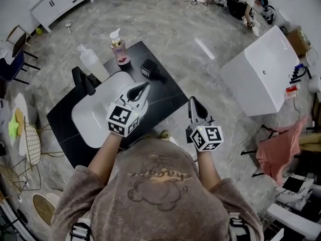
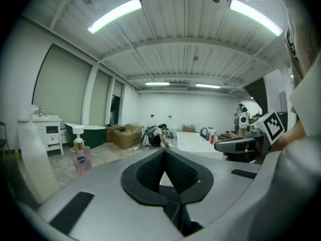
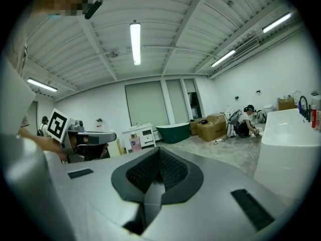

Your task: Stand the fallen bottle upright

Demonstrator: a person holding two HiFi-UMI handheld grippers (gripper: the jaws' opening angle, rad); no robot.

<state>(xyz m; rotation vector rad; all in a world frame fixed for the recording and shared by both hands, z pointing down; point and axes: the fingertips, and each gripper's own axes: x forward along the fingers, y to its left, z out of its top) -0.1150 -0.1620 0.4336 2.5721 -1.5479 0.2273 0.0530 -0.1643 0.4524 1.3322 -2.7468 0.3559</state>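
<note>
A pink pump bottle [image 1: 119, 46] stands upright at the far edge of the black countertop [image 1: 165, 97]; the left gripper view shows it too [image 2: 80, 157]. A translucent white bottle [image 1: 93, 63] stands beside it to the left, also upright [image 2: 35, 159]. My left gripper [image 1: 141, 89] hovers over the white basin [image 1: 85, 119], shut and empty, its pads meeting [image 2: 164, 152]. My right gripper [image 1: 192, 103] is off the counter's right corner, shut with nothing in it [image 3: 159, 149]. Neither gripper touches a bottle.
A black faucet [image 1: 83, 80] rises at the basin's left and a small black object [image 1: 149, 68] lies behind it. A large white tub [image 1: 261, 77] stands on the floor to the right, pink cloth [image 1: 281, 144] beyond it. Chairs and a wire rack [image 1: 31, 142] crowd the left.
</note>
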